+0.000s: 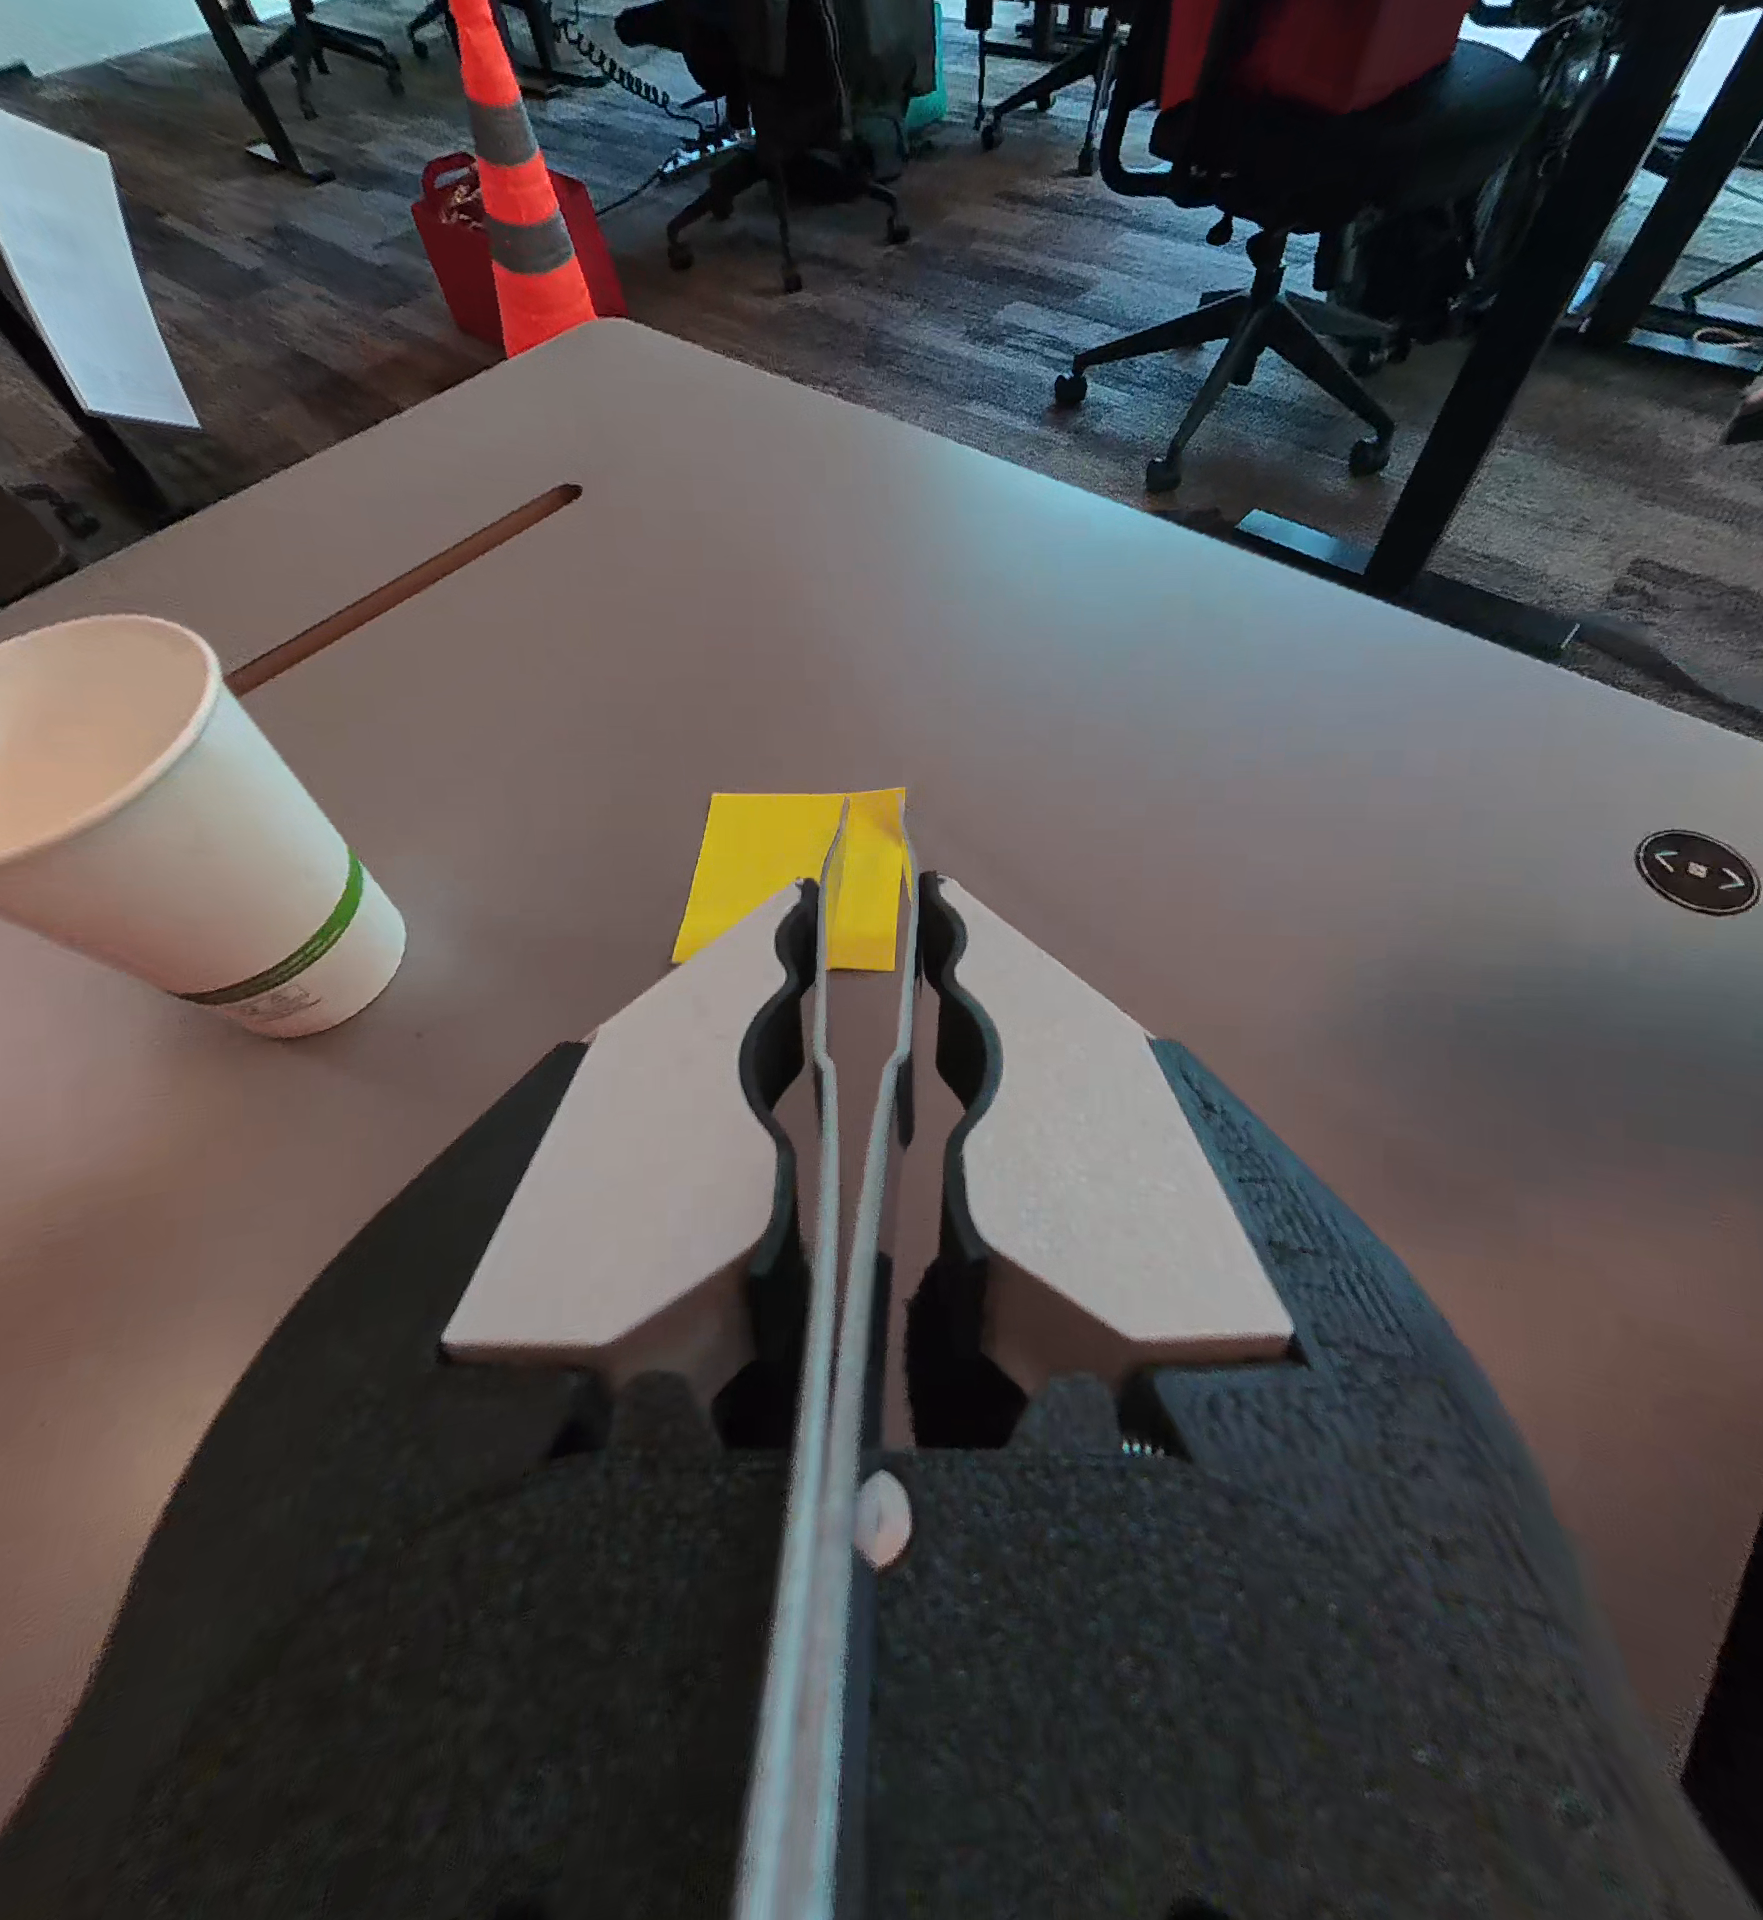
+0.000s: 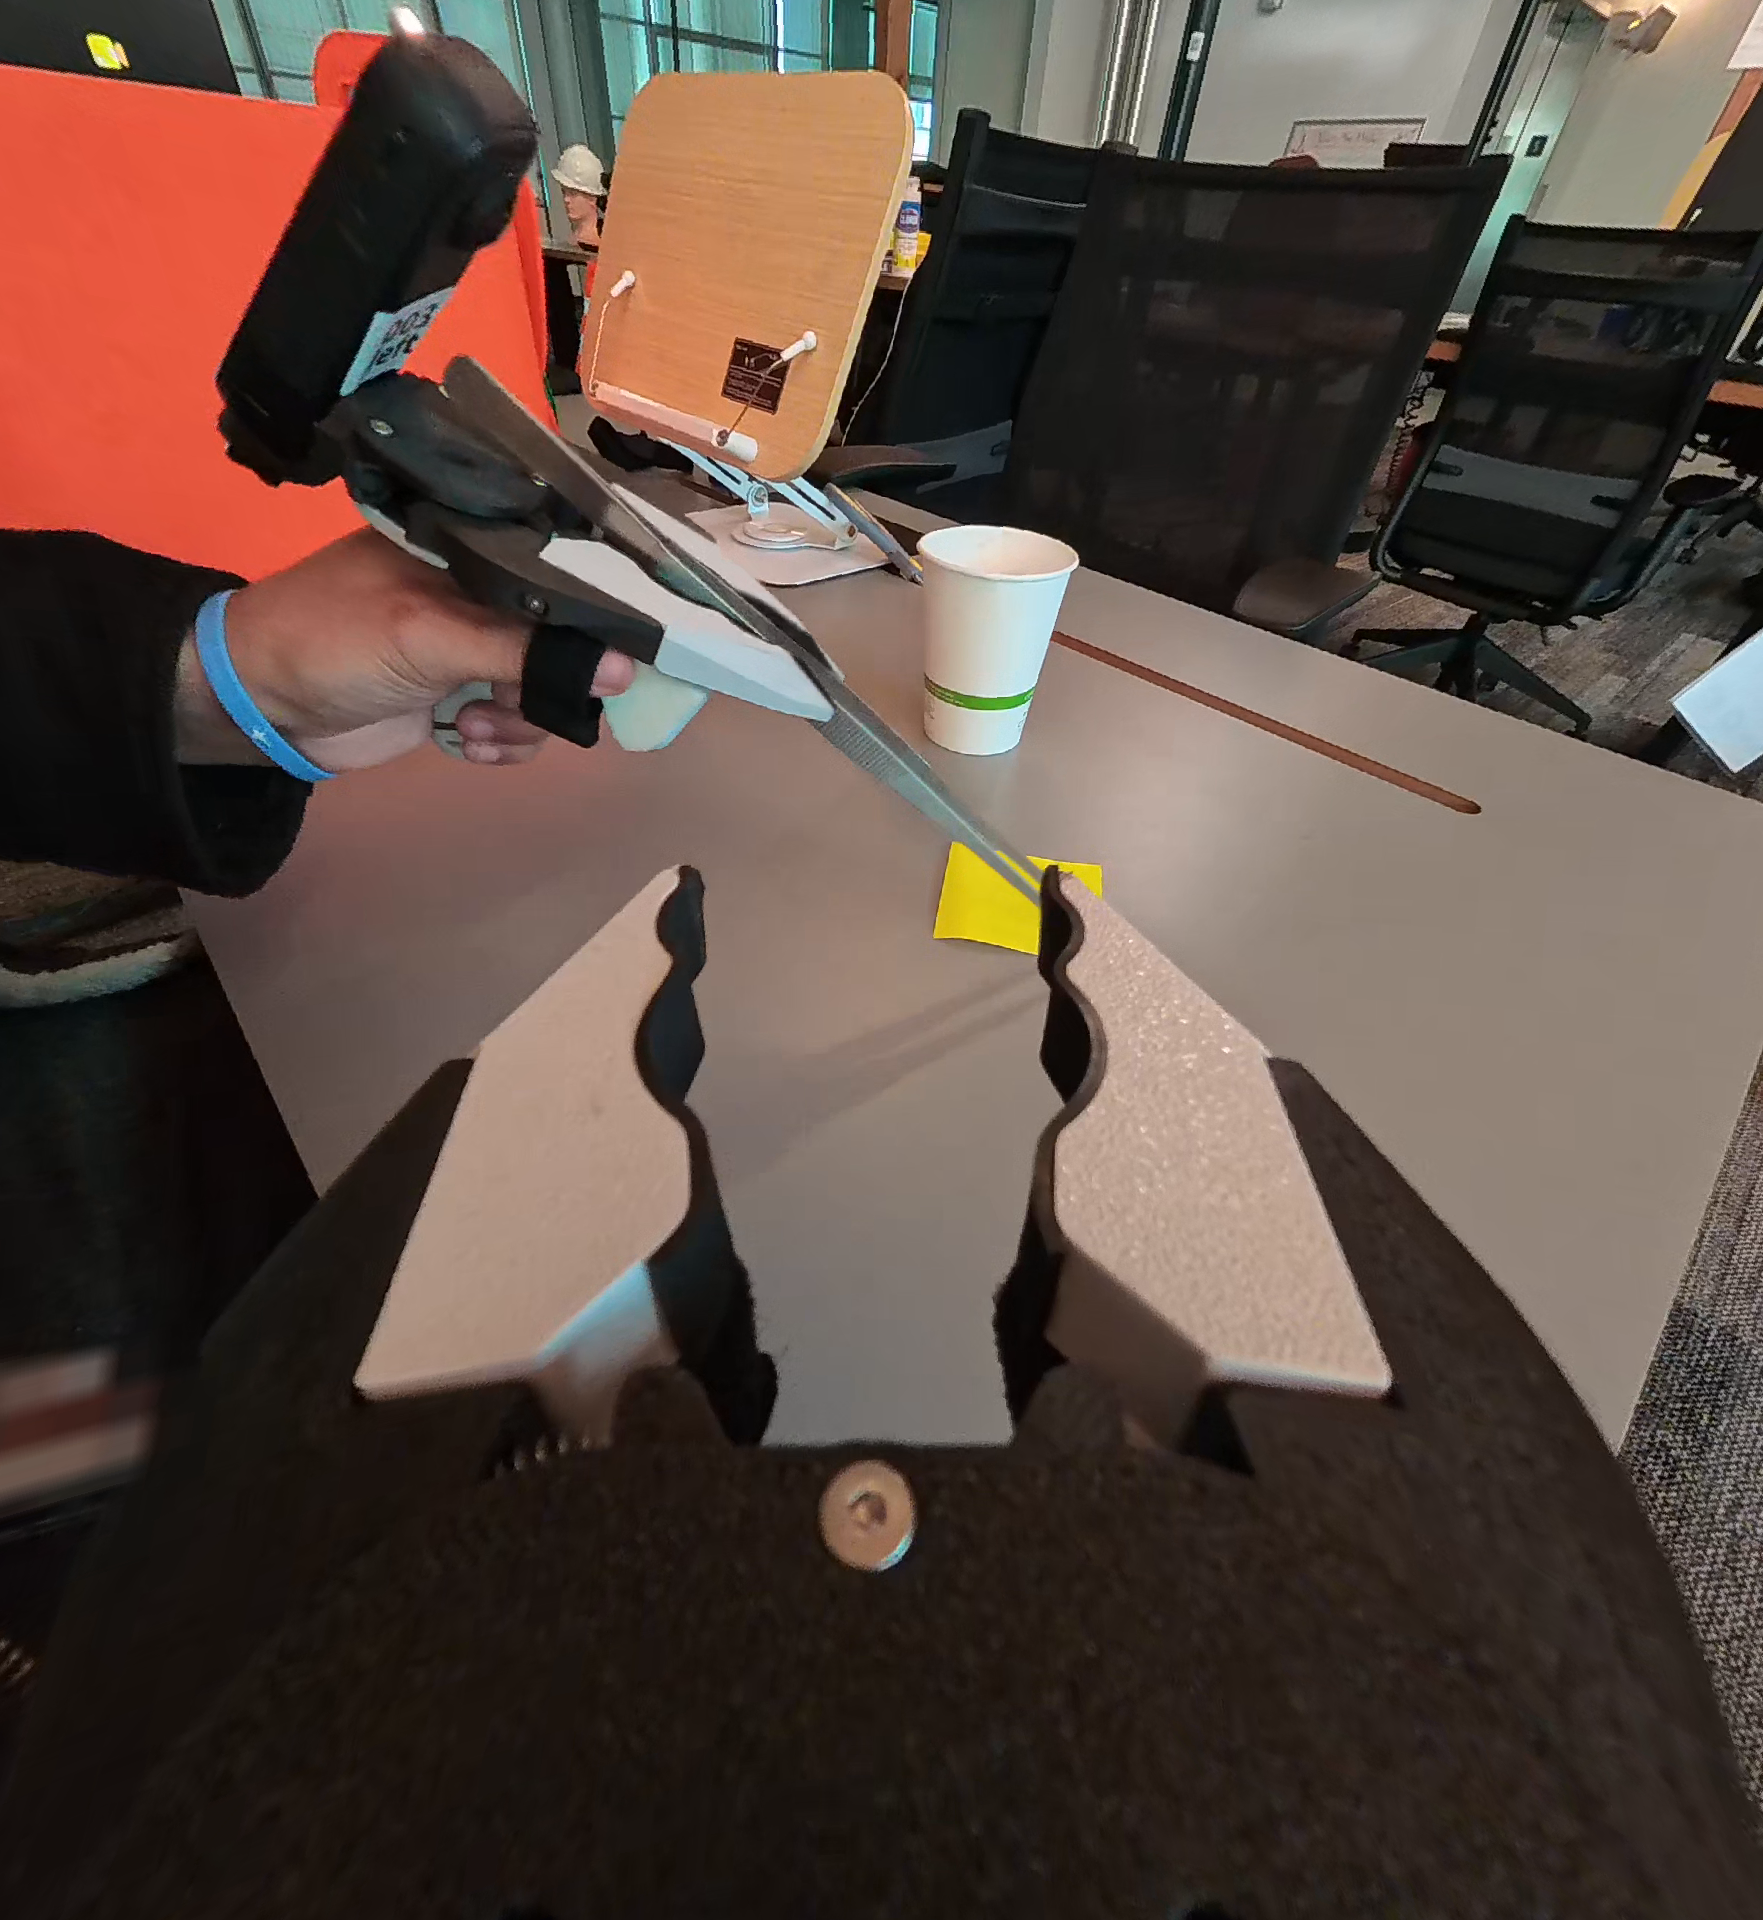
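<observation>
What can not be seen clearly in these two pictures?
- Tweezers tips on the yellow note: the right wrist view has them behind the right gripper's finger; whether they pinch the paper is unclear.
- Paper cup: the left edge cuts its rim in the left wrist view.
- Left gripper: its handle lies outside its own view.

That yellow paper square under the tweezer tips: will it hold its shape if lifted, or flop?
The yellow paper square looks thin and already creased, one flap standing up, so it will probably bend and droop. It seems very light and may slide on the smooth table if pushed. The tweezers in the left gripper have fine tips, so tearing seems possible.
</observation>
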`<act>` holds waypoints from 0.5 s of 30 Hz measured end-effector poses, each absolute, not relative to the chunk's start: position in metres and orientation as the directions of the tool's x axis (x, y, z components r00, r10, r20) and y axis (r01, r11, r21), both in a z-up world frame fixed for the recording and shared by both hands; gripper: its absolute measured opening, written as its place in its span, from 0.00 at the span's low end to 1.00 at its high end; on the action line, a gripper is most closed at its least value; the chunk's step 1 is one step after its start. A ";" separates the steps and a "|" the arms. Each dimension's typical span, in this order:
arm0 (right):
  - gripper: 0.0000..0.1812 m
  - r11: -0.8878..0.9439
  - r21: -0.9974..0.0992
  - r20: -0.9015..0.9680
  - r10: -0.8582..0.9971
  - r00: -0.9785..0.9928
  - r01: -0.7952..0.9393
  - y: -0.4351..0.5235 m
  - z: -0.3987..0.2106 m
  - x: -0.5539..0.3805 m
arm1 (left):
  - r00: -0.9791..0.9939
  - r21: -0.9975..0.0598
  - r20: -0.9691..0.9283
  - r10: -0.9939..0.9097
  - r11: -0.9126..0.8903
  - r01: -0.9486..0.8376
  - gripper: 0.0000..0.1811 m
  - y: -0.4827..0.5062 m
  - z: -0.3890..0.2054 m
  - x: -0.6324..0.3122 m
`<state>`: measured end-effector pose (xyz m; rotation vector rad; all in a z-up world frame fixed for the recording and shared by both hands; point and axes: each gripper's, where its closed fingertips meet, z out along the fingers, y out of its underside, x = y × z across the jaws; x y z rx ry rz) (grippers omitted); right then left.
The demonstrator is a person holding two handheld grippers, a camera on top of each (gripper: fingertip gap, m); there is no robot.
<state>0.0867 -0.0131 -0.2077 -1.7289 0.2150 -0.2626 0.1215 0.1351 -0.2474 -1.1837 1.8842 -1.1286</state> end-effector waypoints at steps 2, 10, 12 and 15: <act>0.35 -0.170 -0.985 0.053 -0.288 0.956 0.003 -0.013 -0.207 0.087 | -0.389 -0.894 -0.094 -0.917 0.249 -0.373 0.11 0.132 -0.249 0.121; 0.35 -0.172 -0.985 0.051 -0.285 0.957 0.001 -0.013 -0.207 0.086 | -0.396 -0.888 -0.127 -0.910 0.282 -0.363 0.10 0.118 -0.256 0.122; 0.35 -0.173 -0.985 0.050 -0.285 0.957 0.000 -0.013 -0.208 0.086 | -0.395 -0.886 -0.134 -0.909 0.289 -0.363 0.10 0.118 -0.256 0.123; 0.34 -0.175 -0.985 0.049 -0.284 0.958 -0.002 -0.013 -0.209 0.086 | -0.385 -0.883 -0.149 -0.911 0.298 -0.362 0.10 0.118 -0.256 0.123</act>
